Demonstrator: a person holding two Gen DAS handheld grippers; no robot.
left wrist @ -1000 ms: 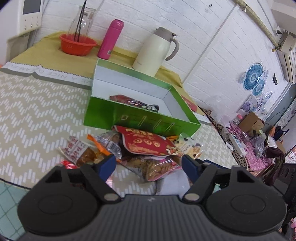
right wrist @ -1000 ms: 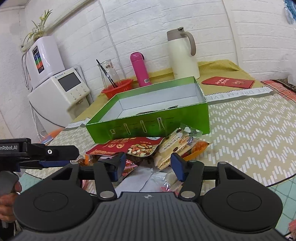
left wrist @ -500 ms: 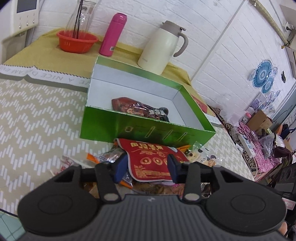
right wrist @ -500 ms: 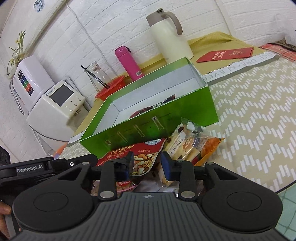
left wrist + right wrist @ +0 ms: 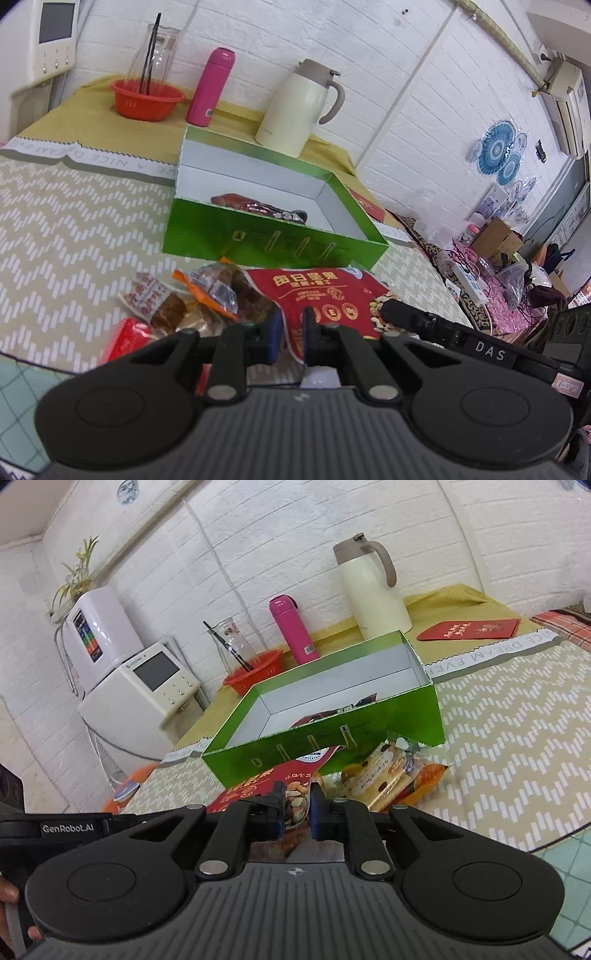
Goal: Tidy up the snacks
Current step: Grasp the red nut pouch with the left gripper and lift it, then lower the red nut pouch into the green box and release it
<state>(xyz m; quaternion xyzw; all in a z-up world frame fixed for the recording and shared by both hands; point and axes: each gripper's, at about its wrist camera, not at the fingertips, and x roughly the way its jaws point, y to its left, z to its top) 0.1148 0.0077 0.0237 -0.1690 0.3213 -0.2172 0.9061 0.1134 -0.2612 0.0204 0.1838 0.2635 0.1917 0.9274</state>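
Red nut pouch [image 5: 325, 295]: I see it low in the middle of the left wrist view, in front of the green box, its far edge against the box's near wall. In the right wrist view it sits lower centre [image 5: 255, 788], with the printed nuts showing between my right fingers.
Left gripper [image 5: 291, 334]: I've just brought its jaws in; the blue pads are pinched onto the pouch's near left edge.
Right gripper [image 5: 297, 810]: its jaws have just been closing too, and they now stand narrow with the pouch's nut-printed corner clamped between them.
Other snacks: clear packets with orange trim [image 5: 207, 291] lie left of the pouch; a biscuit pack [image 5: 384, 775] lies to the right in the right wrist view.
Green box [image 5: 258, 240]: open-topped, centre frame, white inside, with one dark red packet [image 5: 255, 205] lying on its floor.
Table cover [image 5: 66, 229]: beige zigzag pattern under everything.
Further back: a cream jug [image 5: 299, 107], a pink flask [image 5: 210, 86] and a red basket [image 5: 146, 99] stand along the white brick wall, upper part of the frame.
Red envelope [image 5: 469, 629]: flat on the yellow cloth, upper right of the right wrist view.
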